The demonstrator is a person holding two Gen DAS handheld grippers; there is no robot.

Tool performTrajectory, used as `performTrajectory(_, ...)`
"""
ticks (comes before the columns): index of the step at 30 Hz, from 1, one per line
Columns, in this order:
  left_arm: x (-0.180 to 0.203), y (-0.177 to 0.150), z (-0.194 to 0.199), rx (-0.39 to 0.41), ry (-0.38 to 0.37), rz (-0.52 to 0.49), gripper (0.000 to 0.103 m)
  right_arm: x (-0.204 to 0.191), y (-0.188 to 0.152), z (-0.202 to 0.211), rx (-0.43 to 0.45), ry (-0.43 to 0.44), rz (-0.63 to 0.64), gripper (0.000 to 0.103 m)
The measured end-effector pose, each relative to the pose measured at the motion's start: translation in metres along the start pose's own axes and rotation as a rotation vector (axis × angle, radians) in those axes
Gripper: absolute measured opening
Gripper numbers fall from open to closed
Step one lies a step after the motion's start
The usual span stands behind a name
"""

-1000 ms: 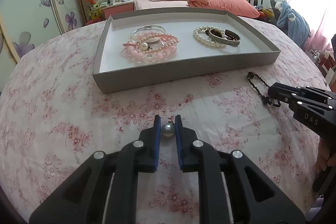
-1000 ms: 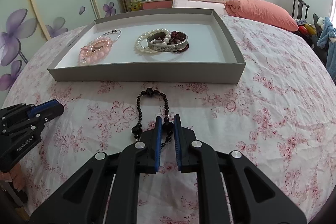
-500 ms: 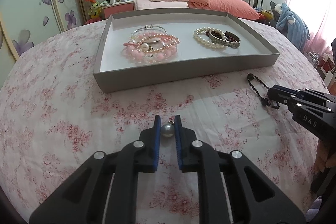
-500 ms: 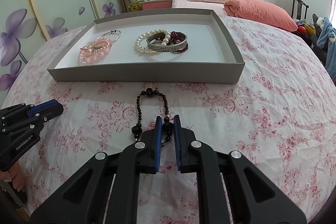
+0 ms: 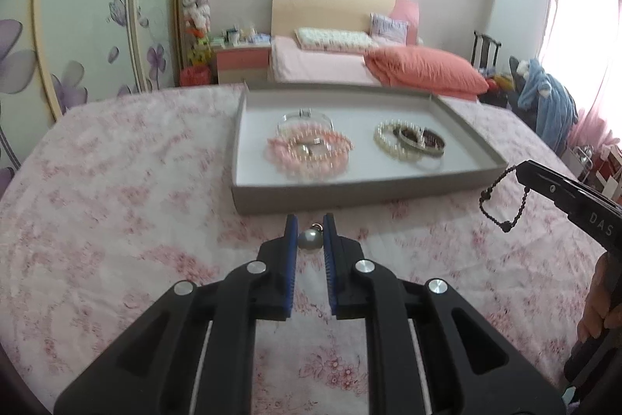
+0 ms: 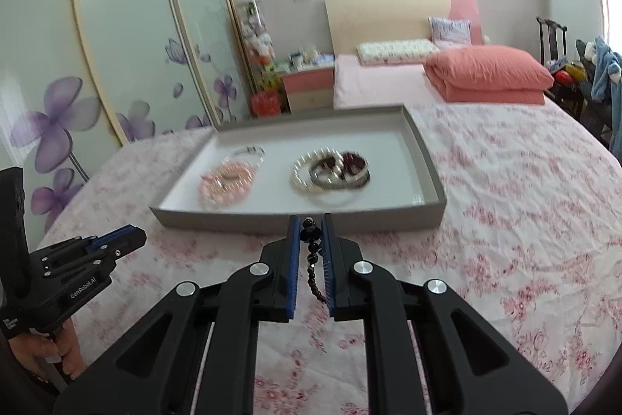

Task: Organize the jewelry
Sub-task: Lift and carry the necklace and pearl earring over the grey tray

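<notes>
My left gripper (image 5: 310, 225) is shut on a grey pearl pendant (image 5: 309, 239), held above the floral tablecloth in front of the grey tray (image 5: 350, 190). My right gripper (image 6: 310, 226) is shut on a black bead bracelet (image 6: 312, 251), which hangs from the jaws; it also shows dangling in the left wrist view (image 5: 501, 201). In the tray lie pink bead bracelets (image 5: 309, 152) with a silver bangle at the left, and a white pearl bracelet (image 5: 388, 142) with dark bangles (image 5: 423, 142) at the right.
The tray (image 6: 303, 220) stands on a round table with a pink floral cloth (image 5: 116, 201). A bed with an orange quilt (image 5: 423, 70), a wardrobe with flower doors and a chair with clothes stand behind.
Both grippers have lifted off the tablecloth, each with its piece. The black bracelet has left the cloth and now hangs from the right gripper. The tray looks closer and lower.
</notes>
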State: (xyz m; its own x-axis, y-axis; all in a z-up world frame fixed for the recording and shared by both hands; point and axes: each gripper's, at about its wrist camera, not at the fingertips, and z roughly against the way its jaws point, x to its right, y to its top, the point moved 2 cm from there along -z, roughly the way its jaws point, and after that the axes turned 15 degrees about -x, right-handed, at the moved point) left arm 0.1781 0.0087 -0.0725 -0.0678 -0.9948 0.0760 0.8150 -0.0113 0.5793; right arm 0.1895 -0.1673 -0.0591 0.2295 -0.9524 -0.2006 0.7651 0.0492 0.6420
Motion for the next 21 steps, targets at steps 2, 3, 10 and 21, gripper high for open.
performTrajectory(2,0.001,0.001,0.006,0.024,0.006,0.001,0.014,-0.001,0.001,0.008,0.023,0.010,0.000,0.012)
performTrajectory(3,0.001,0.002,0.010,0.041,0.012,0.001,0.014,-0.001,0.002,0.011,0.032,0.013,0.000,0.012)
performTrajectory(10,0.006,0.003,0.031,0.121,0.039,-0.005,0.014,-0.012,0.007,0.032,0.115,0.018,0.032,0.012)
performTrajectory(21,0.017,0.006,0.055,0.227,0.095,-0.038,0.014,-0.026,0.010,0.057,0.241,-0.029,0.085,0.012)
